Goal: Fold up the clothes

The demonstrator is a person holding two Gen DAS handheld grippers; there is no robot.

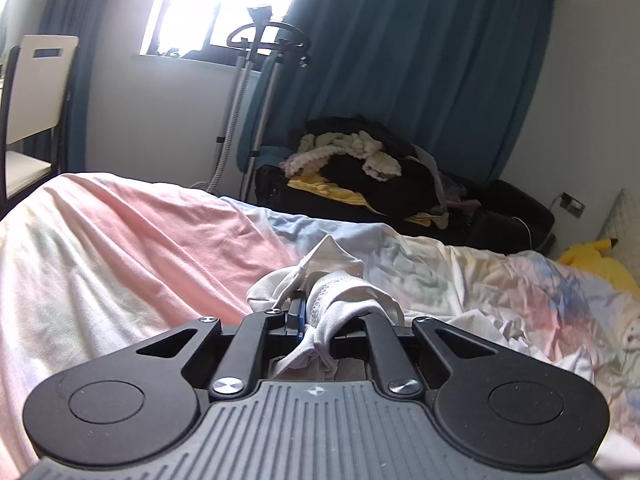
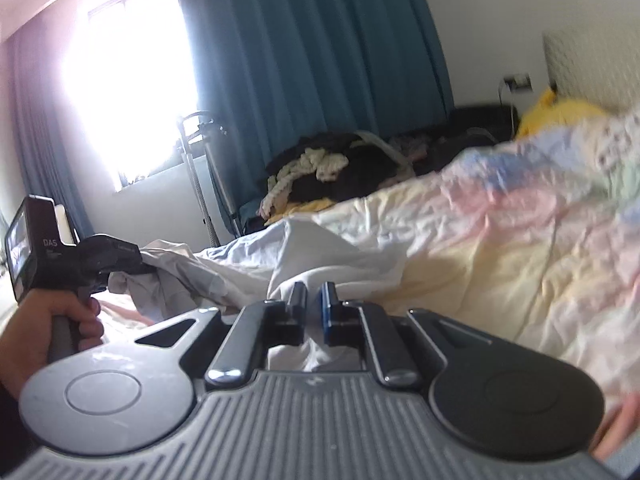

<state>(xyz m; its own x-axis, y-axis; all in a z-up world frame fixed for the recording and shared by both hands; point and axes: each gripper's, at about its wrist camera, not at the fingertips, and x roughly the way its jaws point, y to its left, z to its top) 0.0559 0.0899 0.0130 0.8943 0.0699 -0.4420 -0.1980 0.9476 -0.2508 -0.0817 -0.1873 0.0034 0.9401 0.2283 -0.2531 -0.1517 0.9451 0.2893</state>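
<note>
Black clothes heap (image 1: pixel 372 172) beyond pastel bedspread (image 1: pixel 120 240)

white garment (image 1: pixel 344 296), pastel pink, blue and yellow patchy bedsheet (image 1: pixel 140 240), blue curtains (image 1: pixel 400 60), yellow plush (image 1: pixel 592 256)

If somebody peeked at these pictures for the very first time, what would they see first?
Probably the left claw in front, pinching a bunched white garment over the pink and pastel bedspread. The right claw grips white cloth too. Behind the bed, a bright window glares beside tall blue curtains, with a dark pile of clothes underneath and a yellow plush toy at the far right.
</note>
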